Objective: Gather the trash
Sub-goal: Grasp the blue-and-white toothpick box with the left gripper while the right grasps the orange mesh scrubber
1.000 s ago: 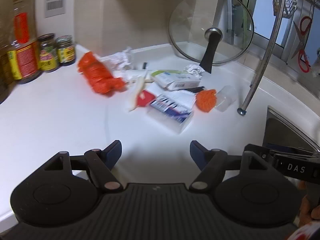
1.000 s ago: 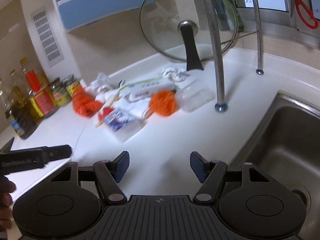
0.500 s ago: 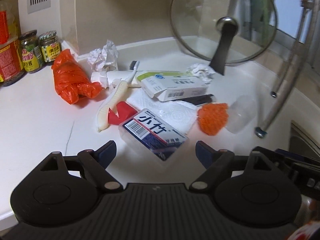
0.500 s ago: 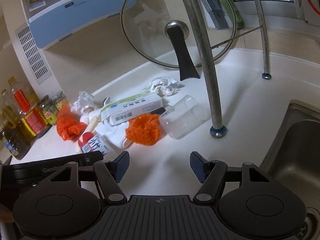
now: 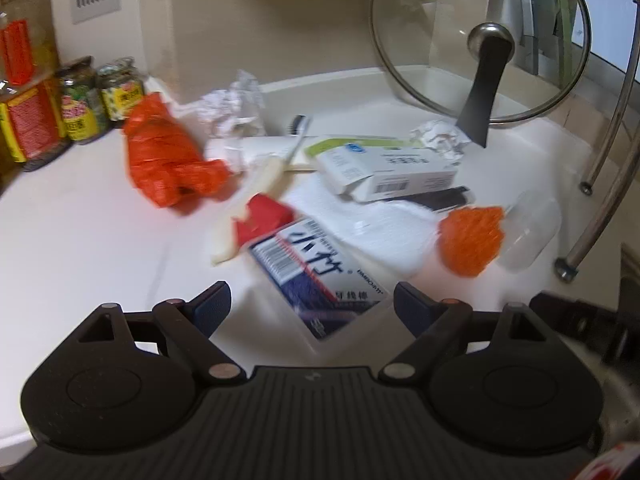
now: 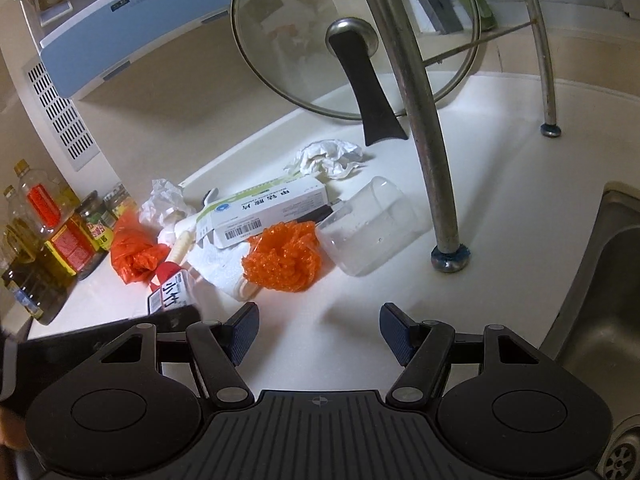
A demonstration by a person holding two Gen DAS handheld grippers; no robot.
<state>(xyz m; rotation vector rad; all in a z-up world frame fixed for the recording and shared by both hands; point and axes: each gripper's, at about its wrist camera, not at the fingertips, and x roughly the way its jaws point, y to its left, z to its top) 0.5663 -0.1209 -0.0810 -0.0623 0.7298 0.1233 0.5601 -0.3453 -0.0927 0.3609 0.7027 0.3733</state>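
Bare counter [image 6: 320,320] lies open ahead of the right gripper [image 6: 318,326]; beyond it the orange mesh ball [image 6: 282,258], clear cup [image 6: 368,226] and rack leg [image 6: 436,160] block passage.

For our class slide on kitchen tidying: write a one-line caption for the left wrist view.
Left gripper, jaws opening, nears a clear floss-pick box among counter litter.

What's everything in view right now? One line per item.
countertop: 1, white, under everything
glass lid: 1, clear, black handle, leaning at wall
medicine box: 1, white, mid-pile
mesh ball: 1, orange, beside cup
plastic cup: 1, clear, on its side
plastic bag: 1, orange, pile's left
floss box: 1, blue-white, nearest left gripper
crumpled tissues: 2, white, back
jars: 2, far left
sink: 1, steel, right
left hand-held gripper: opening, floss box between jaws
right hand-held gripper: open, empty
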